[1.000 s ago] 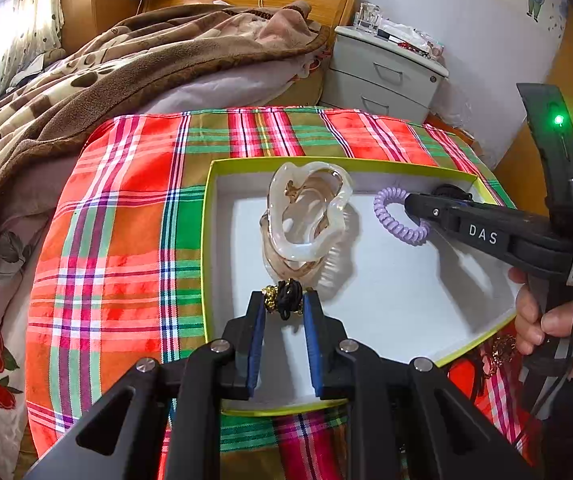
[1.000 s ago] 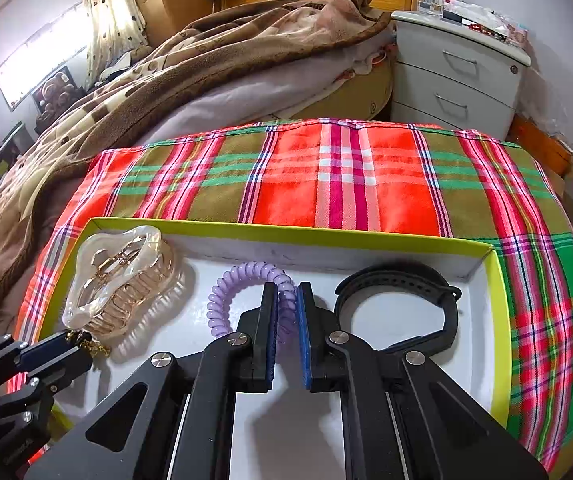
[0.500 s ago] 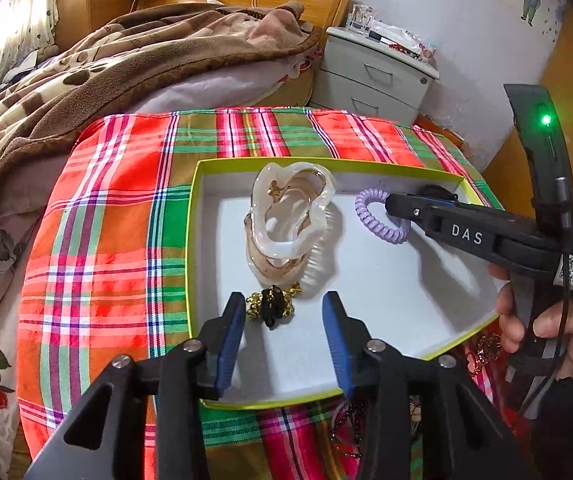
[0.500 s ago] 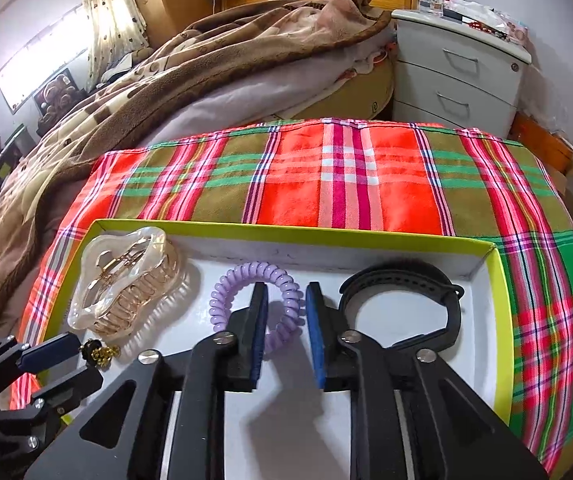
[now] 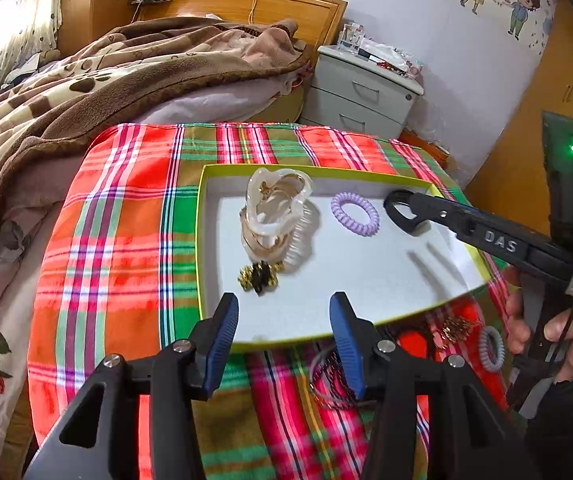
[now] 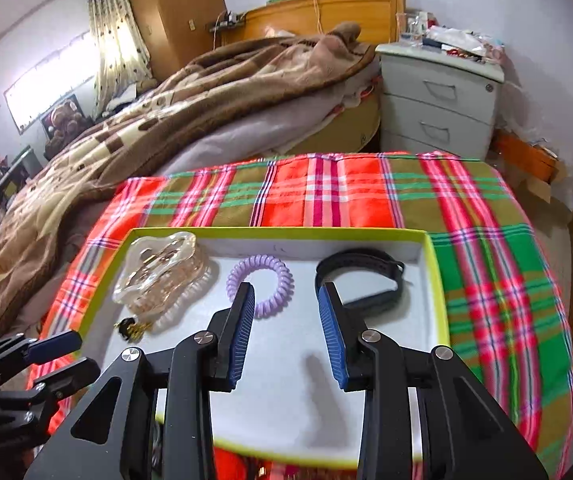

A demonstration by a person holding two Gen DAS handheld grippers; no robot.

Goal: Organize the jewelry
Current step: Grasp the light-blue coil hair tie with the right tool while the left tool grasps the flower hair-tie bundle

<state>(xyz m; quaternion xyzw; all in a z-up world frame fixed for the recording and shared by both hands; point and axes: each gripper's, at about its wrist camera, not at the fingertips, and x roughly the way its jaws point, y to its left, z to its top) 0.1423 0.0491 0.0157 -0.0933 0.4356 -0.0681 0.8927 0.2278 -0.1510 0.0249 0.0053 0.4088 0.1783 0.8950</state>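
A white tray with a yellow-green rim [image 5: 202,240] [image 6: 440,304] lies on a plaid cloth. In it lie a clear hair claw [image 5: 276,212] [image 6: 158,276], a purple coil hair tie [image 5: 355,214] [image 6: 260,284], a black and gold ornament [image 5: 260,276] [image 6: 132,328] and a black strap [image 6: 366,280]. My left gripper [image 5: 284,344] is open and empty, above the tray's near edge, behind the ornament. My right gripper [image 6: 286,332] is open and empty, just behind the purple tie; it also shows in the left wrist view [image 5: 404,212].
Loose items lie on the cloth in front of the tray: a thin chain or cord [image 5: 330,384], a gold piece [image 5: 456,328] and a second pale purple coil tie [image 5: 490,348]. A bed with a brown blanket [image 5: 86,92] and a grey nightstand [image 5: 362,88] stand behind the table.
Both grippers opened and drew back. The left let go of the black and gold ornament, which now lies in the tray. The right let go of the purple coil tie.
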